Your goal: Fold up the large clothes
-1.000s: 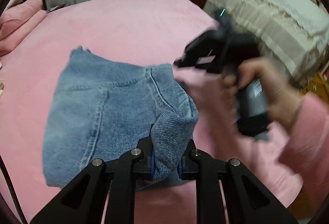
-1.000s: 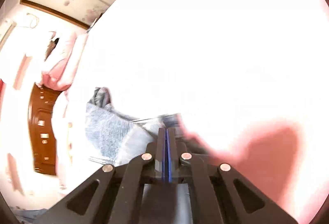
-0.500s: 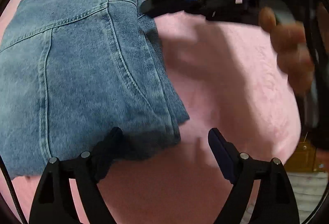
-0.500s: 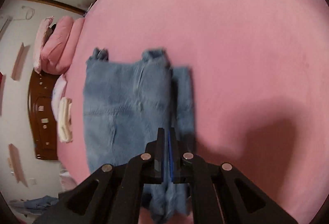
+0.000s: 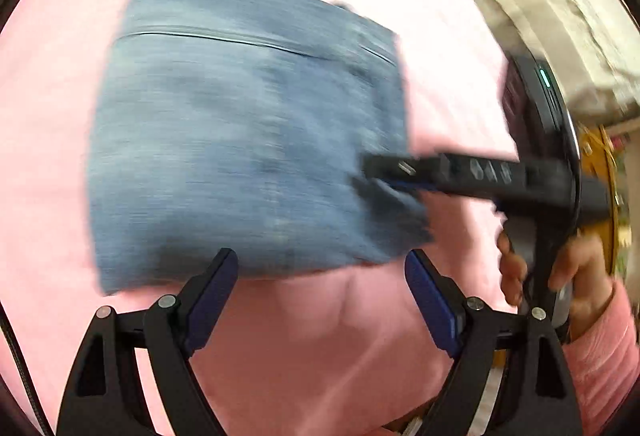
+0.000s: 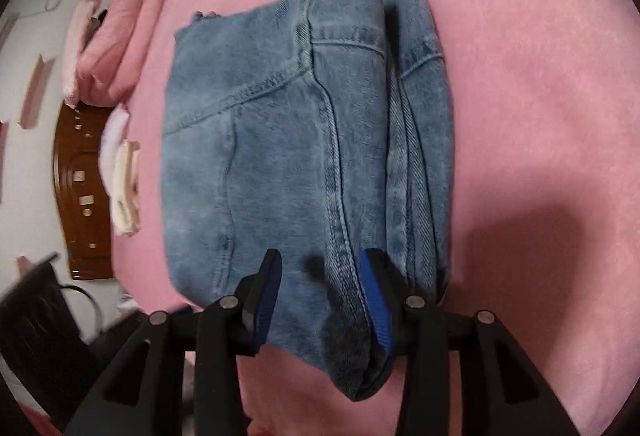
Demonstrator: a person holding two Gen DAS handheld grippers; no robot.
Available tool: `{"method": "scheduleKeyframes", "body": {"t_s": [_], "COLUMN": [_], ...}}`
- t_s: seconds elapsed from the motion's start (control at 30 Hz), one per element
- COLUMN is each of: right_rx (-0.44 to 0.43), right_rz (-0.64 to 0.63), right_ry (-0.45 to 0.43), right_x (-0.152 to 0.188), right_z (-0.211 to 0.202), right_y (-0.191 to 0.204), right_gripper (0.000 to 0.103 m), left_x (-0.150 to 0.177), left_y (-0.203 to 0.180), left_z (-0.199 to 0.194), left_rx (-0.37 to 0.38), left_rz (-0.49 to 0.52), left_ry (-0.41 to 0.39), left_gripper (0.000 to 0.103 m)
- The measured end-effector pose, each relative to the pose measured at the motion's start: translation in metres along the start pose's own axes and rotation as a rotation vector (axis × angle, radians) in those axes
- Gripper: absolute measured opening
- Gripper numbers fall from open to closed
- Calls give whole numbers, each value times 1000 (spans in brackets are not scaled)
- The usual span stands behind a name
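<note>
Folded blue jeans (image 6: 296, 140) lie flat on the pink bed (image 6: 540, 96), filling the centre of the right wrist view and the centre-left of the blurred left wrist view. The left hand-held gripper (image 5: 320, 288) stands wide open at lower centre, holding nothing, its pads just below the denim's edge. The right hand-held gripper (image 6: 320, 288), held by a hand (image 5: 560, 276) at the right edge, is opening, with the jeans' near edge between its parted pads.

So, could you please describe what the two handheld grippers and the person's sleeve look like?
Both grippers are black, with skeletal triangular cut-outs, silver pivot pins and blue-padded fingers. The left gripper has a thin black cable at its left edge. The right gripper has a black body with a small teal light. The sleeve is pink knit.
</note>
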State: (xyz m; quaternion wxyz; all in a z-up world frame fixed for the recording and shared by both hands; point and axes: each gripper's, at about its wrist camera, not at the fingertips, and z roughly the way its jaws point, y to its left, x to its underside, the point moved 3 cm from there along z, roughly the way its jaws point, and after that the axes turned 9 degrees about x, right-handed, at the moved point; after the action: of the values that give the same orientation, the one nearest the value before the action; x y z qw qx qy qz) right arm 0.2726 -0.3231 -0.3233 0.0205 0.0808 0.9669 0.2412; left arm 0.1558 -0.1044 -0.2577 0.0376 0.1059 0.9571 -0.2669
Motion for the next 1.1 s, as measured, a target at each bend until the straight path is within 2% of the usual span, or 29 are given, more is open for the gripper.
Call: {"method": "scheduleKeyframes", "body": {"t_s": [0.2, 0.23, 0.37, 0.43, 0.57, 0.63, 0.7, 0.87, 0.9, 1.0, 1.07, 1.1], "right_rx": [87, 130, 127, 89, 109, 90, 108, 108, 153, 250, 270, 308], "right_rz": [-15, -25, -41, -48, -60, -122, -150, -88, -105, -97, -72, -83], "right_ry": [26, 30, 20, 23, 42, -43, -118, -275, -303, -303, -297, -315], "right_x": [3, 5, 9, 7, 2, 3, 7, 22, 26, 33, 35, 36], "right_z": [1, 0, -2, 8, 16, 4, -9, -51, -57, -47, -37, -29], "right_y": [4, 3, 1, 0, 0, 9, 17, 21, 24, 21, 14, 13], "right_gripper": [41, 41, 41, 41, 16, 8, 7, 6, 6, 6, 6, 7], "left_x": [-19, -20, -22, -24, -28, -33, -36, -42, -42, -37, -36, -36], "left_y": [47, 53, 60, 58, 58, 57, 57, 52, 51, 56, 59, 61], "left_z": [-25, -24, -12, -10, -12, -16, -20, -29, -29, -32, -29, -27], "left_rx": [-135, -167, -208, -241, -247, -245, -260, -269, -268, -259, -266, -268], "left_rz": [-97, -116, -129, -113, -103, -97, -87, -57, -54, -55, -73, -80], "left_ry": [-51, -51, -18, -20, -41, -56, -62, -73, -72, -49, -24, -16], "left_gripper": [84, 84, 84, 84, 84, 84, 84, 84, 84, 80, 78, 77]}}
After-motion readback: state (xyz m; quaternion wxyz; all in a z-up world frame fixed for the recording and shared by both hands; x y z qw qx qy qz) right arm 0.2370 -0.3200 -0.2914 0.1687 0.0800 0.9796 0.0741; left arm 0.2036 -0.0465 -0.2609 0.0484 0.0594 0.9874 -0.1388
